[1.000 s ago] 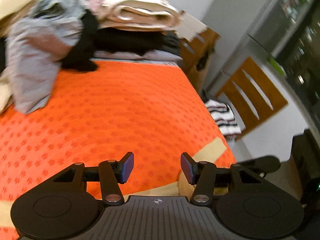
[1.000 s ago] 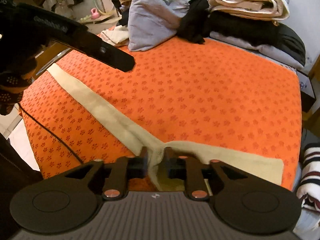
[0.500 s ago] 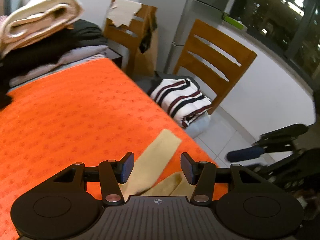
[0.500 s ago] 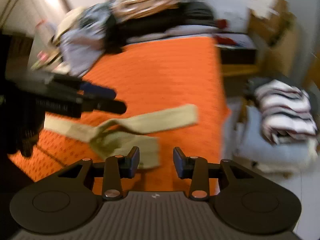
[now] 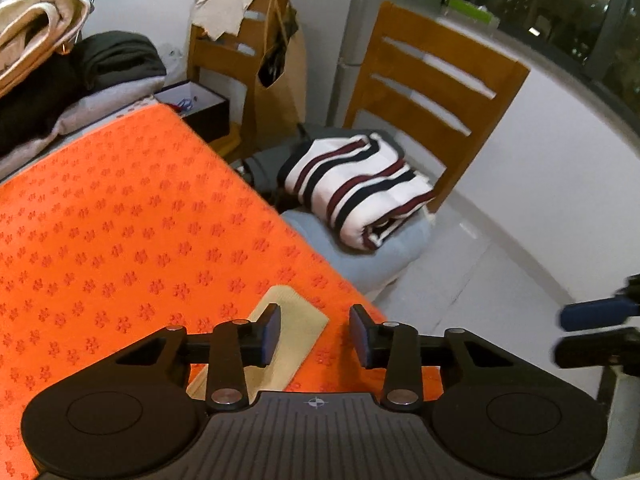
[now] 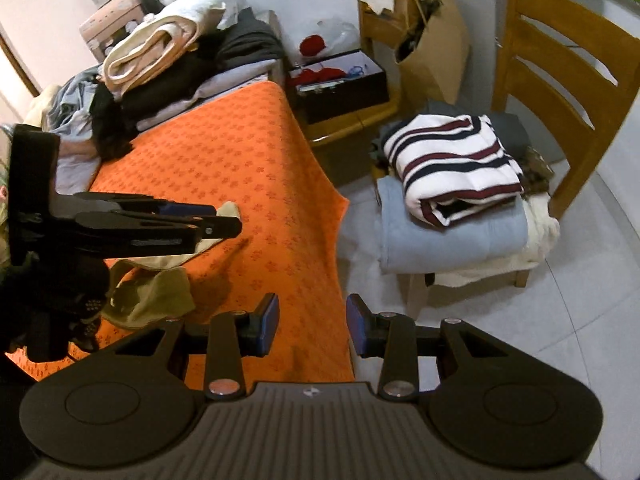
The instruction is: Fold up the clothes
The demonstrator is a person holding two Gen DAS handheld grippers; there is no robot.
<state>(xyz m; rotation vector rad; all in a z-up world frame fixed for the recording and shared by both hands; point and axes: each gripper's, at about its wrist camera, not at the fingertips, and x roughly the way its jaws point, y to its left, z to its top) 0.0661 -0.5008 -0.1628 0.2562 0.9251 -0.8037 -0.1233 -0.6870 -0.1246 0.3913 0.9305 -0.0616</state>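
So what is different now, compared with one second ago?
The right gripper has let go of the beige garment, which now lies bunched on the orange cloth. The left gripper came over its end, closing, not yet gripping. The striped sweater stayed on the chair.

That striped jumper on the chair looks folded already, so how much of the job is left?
Done: the striped jumper lies folded on the chair. In hand: a beige strip on the orange cloth, left tongs closing over its end; right tongs are empty. Left: the loose heap at the far end.
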